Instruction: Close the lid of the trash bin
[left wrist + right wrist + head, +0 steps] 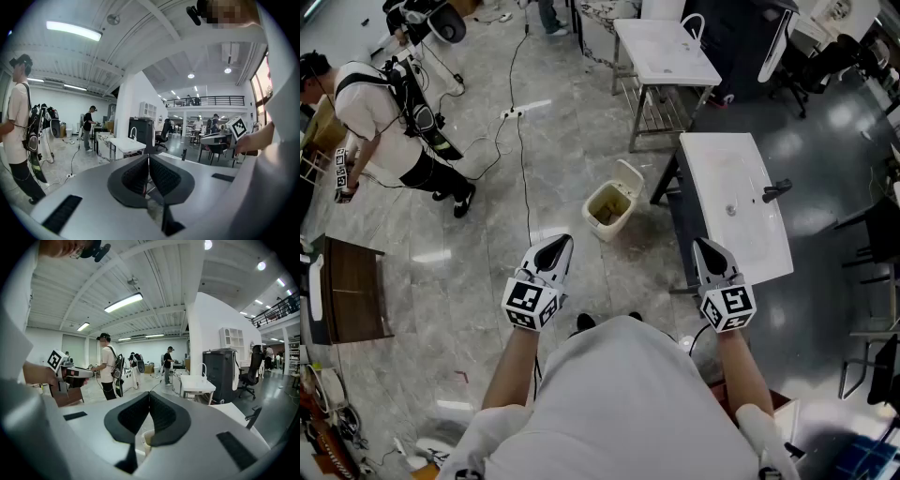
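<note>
In the head view a small beige trash bin [607, 211] stands on the tiled floor, its white lid [630, 177] tipped up and open at the far side. My left gripper [557, 244] hovers near and to the left of the bin, jaws shut with nothing between them. On the other side, by the white table, my right gripper [705, 247] is shut and empty too. Neither touches the bin. The left gripper view [148, 162] looks out across the room; the bin is hidden there. Beneath the closed jaws in the right gripper view [149, 398], a bit of the bin [146, 439] shows.
A white table [741, 225] with a black faucet-like fitting stands right of the bin; a second white table [667, 52] stands farther back. A person [384, 117] with a backpack rig stands far left. A cable [523, 159] runs over the floor. A brown desk [352, 289] is at left.
</note>
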{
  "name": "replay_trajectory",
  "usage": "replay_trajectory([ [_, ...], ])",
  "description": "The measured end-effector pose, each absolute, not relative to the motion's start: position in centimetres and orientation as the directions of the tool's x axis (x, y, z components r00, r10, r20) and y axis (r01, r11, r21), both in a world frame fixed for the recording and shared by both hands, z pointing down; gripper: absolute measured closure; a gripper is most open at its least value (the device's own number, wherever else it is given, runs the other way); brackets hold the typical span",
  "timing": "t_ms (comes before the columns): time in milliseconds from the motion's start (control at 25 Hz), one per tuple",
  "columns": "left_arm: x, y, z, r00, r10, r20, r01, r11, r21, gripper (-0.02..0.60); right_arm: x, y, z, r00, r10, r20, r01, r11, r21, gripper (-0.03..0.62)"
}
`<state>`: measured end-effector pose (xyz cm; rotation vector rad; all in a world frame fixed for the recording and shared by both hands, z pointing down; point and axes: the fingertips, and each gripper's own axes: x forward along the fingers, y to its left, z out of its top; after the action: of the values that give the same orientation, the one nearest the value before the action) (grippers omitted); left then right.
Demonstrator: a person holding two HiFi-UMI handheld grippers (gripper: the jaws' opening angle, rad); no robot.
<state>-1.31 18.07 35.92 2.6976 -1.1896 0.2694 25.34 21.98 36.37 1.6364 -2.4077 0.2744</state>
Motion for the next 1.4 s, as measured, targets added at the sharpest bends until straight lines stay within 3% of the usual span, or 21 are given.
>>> replay_trajectory([
  [1400, -4.8, 18.1, 37.3, 0.721, -0.645, 0.254, -0.683, -0.723, 0.102, 0.560, 21.7, 23.0, 37.1, -0.275, -0.910, 0.310, -0.960, 0.276, -0.042, 0.565],
])
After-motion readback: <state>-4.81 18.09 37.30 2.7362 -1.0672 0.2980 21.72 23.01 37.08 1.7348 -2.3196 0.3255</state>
